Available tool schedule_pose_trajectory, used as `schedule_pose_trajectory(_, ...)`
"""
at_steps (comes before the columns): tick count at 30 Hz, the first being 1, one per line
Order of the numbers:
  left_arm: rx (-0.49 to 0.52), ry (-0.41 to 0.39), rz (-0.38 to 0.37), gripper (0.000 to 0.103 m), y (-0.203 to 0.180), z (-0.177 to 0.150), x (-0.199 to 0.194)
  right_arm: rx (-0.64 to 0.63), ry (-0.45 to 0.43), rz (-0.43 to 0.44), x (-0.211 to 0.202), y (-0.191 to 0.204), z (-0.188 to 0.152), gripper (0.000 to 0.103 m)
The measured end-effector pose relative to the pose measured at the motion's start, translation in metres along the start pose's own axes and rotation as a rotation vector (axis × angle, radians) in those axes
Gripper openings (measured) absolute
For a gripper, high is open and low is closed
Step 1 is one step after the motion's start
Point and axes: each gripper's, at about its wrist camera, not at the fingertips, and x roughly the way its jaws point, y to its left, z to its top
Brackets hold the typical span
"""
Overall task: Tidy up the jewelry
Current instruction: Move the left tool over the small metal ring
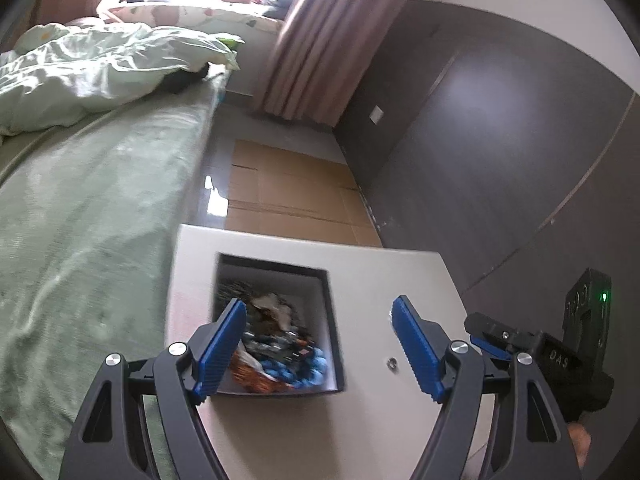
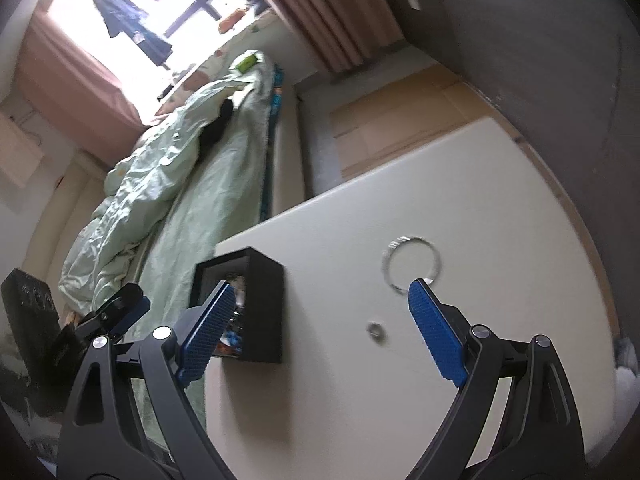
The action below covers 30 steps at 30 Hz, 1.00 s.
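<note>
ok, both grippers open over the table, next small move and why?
Probably lower the right gripper onto the small ring and close. Both grippers are open and empty; the ring lies loose on the table, just right of the box that already holds jewelry. The bangle sits farther out by the right finger.

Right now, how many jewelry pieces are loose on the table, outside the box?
2. A large silver bangle lies by the right gripper's far fingertip; a small ring sits nearer, right of the black box. More jewelry is piled inside the box.
</note>
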Motion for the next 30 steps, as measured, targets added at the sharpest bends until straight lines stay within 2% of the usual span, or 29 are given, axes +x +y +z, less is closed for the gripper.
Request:
schedule_pose_trajectory(7, 0.093, 0.06, -0.029, 0.068, -0.042, -0.016, 0.026, 0.051, 0.029, -0.059, -0.007, -0.022, -0.004, 0.087)
schedule_pose_trajectory(9, 0.117, 0.081, -0.031, 0.064, -0.052, -0.022, 0.036, 0.076, 0.039, -0.07, -0.007, -0.028, -0.003, 0.081)
schedule_pose_trajectory(12, 0.155, 0.118, -0.029, 0.06, -0.065, -0.032, 0.052, 0.111, 0.052, -0.084, -0.008, -0.041, -0.001, 0.076)
schedule_pose_trajectory(18, 0.194, 0.174, -0.028, 0.05, -0.079, -0.047, 0.081, 0.124, 0.056, -0.128, -0.016, -0.059, 0.002, 0.073)
schedule_pose_trajectory(30, 0.341, 0.239, 0.035, 0.04, -0.106, -0.082, 0.138, 0.141, 0.051, -0.166, -0.022, -0.084, 0.011, 0.073)
